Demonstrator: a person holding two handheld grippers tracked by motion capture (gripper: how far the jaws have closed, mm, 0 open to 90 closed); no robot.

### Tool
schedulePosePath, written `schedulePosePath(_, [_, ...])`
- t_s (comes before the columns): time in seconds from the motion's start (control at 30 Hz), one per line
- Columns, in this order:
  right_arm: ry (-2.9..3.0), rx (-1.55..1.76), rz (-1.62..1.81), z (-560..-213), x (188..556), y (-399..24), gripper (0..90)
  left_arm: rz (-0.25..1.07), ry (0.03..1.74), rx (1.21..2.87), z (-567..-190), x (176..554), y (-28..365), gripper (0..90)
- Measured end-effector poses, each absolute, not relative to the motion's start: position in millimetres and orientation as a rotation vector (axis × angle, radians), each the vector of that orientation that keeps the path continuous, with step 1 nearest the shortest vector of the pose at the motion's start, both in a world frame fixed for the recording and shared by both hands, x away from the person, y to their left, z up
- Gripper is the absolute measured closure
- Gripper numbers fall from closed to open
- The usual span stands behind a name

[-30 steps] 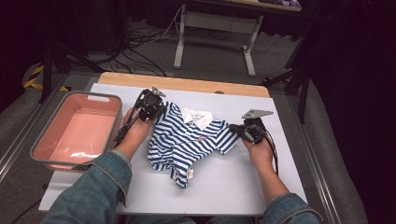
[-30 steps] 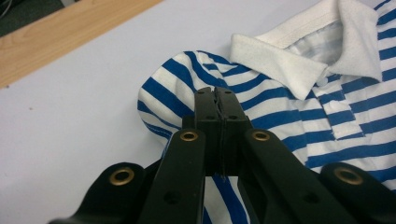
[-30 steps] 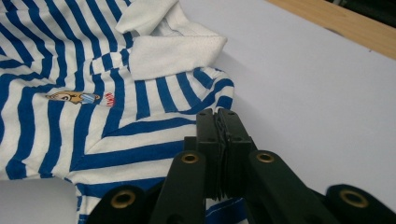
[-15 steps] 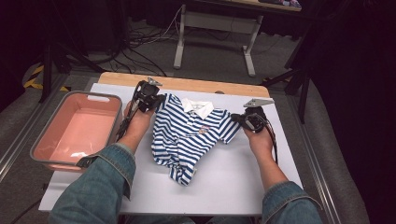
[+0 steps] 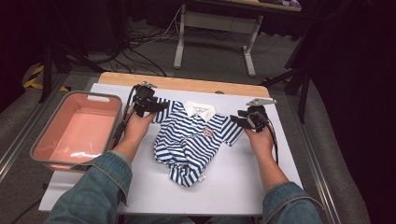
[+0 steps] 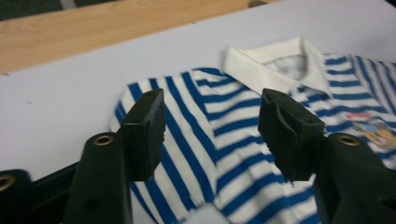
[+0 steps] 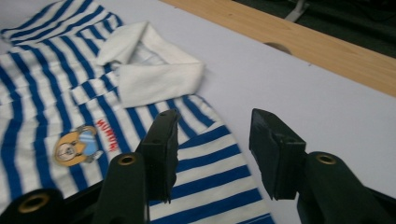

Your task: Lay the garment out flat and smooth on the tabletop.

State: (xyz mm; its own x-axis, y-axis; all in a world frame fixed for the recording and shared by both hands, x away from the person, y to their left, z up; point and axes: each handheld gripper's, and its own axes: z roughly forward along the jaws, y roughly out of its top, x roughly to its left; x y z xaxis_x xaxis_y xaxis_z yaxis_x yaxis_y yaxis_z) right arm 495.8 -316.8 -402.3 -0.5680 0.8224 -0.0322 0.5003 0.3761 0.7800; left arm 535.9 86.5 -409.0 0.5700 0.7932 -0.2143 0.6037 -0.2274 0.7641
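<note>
High view: a striped polo shirt (image 5: 194,140) lies spread on the white desk (image 5: 243,186), a gripper at each sleeve.

The left gripper (image 5: 156,106) sits over one sleeve and the right gripper (image 5: 238,120) over the other; both have just been opening, and their fingers (image 6: 147,130) now stand spread above the cloth, pinching nothing. A pink tub (image 5: 46,156) rests beside the desk's left edge.

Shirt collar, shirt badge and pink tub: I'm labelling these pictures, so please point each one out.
Collar (image 5: 200,110), high view, on the white fold at the neck.
Badge (image 7: 74,147), right gripper view, on the small cartoon figure on the chest.
Tub (image 5: 98,96), high view, on its grey far rim.
</note>
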Motion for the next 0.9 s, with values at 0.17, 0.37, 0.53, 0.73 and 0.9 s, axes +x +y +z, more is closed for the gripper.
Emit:
schedulePosePath(0.17, [2.303,1.069,1.102,-403.5,468.0,-305.5,48.6,0.141,1.038,1.957,-411.2,510.5,91.4,37.7])
schedulePosePath(0.37, [2.384,0.983,1.154,-407.1,439.2,-292.7,48.1,0.102,0.907,2.040,-409.3,485.2,88.1,34.8])
schedulePosePath(0.53, [2.437,0.911,1.133,-411.1,421.2,-281.5,47.7,0.081,0.799,2.115,-408.4,467.8,85.6,33.6])
schedulePosePath(0.73, [2.500,0.832,1.159,-420.5,398.3,-266.7,46.2,0.050,0.720,2.144,-410.5,447.3,95.8,35.6])
schedulePosePath(0.9, [2.526,0.814,1.139,-428.9,392.6,-258.5,43.5,0.034,0.688,2.155,-412.4,433.4,98.2,36.5])
